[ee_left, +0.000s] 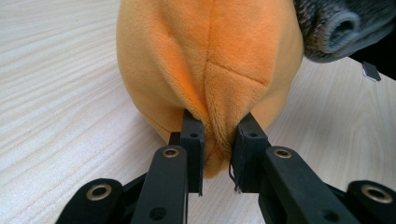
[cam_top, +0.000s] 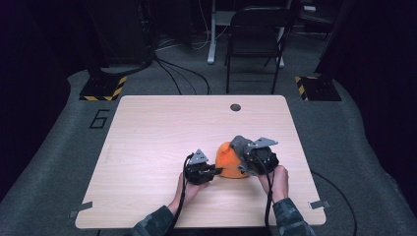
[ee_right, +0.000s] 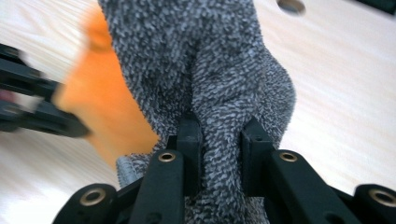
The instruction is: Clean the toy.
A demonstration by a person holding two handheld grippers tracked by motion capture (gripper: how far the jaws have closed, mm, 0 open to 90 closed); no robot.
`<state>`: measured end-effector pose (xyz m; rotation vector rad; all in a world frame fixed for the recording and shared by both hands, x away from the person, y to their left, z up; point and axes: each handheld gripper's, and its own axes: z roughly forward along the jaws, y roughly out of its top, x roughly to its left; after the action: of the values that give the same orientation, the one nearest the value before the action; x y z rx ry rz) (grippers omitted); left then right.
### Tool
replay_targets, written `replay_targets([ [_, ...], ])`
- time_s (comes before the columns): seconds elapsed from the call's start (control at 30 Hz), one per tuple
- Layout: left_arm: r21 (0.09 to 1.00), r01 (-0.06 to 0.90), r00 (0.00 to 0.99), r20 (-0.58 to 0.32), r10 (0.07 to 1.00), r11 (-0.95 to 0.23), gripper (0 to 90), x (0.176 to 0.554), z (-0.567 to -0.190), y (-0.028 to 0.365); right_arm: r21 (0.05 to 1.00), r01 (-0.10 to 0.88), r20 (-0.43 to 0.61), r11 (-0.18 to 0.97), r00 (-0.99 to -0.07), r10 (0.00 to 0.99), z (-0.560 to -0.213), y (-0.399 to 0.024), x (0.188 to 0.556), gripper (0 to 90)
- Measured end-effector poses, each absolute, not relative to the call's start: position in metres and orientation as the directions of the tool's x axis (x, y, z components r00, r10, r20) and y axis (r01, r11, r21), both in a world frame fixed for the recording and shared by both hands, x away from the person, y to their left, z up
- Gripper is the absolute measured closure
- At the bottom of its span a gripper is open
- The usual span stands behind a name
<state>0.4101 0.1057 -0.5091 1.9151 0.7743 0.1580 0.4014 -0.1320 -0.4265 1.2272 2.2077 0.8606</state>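
Grey sock (ee_right: pixel 219 84) is pinched by the right claw (ee_right: pixel 220 154), seemingly being drawn over the orange plush (ee_left: pixel 210 65), itself pinched by the left claw (ee_left: pixel 219 149); steady pulling is needed next.

Light wood-grain table (cam_top: pixel 162 128), rounded corners, dark round grommet hole (cam_top: pixel 235 107) near far edge. Grey carpet floor (cam_top: pixel 59 162); "6" (cam_top: pixel 100 119) marked left of table. Black folding chair (cam_top: pixel 256 39) beyond far edge. Black cables (cam_top: pixel 182 73) trail across floor. Yellow-black hazard-striped bases (cam_top: pixel 104 88) at both far corners. Surroundings dark; table brightly lit.
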Motion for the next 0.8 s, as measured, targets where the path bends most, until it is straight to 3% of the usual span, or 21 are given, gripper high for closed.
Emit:
replay_targets([
  [0.43, 0.86, 0.421, 0.798, -0.201, 0.568, -0.288, 76.8, 0.41, -0.509, 0.105, 0.574, 0.735, -0.081, 0.361, -0.388, 0.918, -0.47, -0.176, 0.427, 74.1],
  [0.57, 0.859, 0.416, 0.8, -0.191, 0.568, -0.298, 76.8, 0.41, -0.509, 0.105, 0.678, 0.652, -0.07, 0.339, -0.402, 0.913, -0.429, -0.165, 0.413, 74.1],
  [0.67, 0.862, 0.399, 0.805, -0.166, 0.57, -0.313, 76.7, 0.408, -0.508, 0.103, 0.763, 0.53, -0.075, 0.371, -0.497, 0.864, -0.401, -0.14, 0.395, 73.9],
  [0.8, 0.86, 0.394, 0.808, -0.156, 0.569, -0.323, 76.6, 0.406, -0.508, 0.102, 0.766, 0.461, -0.13, 0.449, -0.572, 0.81, -0.397, -0.102, 0.383, 73.7],
])
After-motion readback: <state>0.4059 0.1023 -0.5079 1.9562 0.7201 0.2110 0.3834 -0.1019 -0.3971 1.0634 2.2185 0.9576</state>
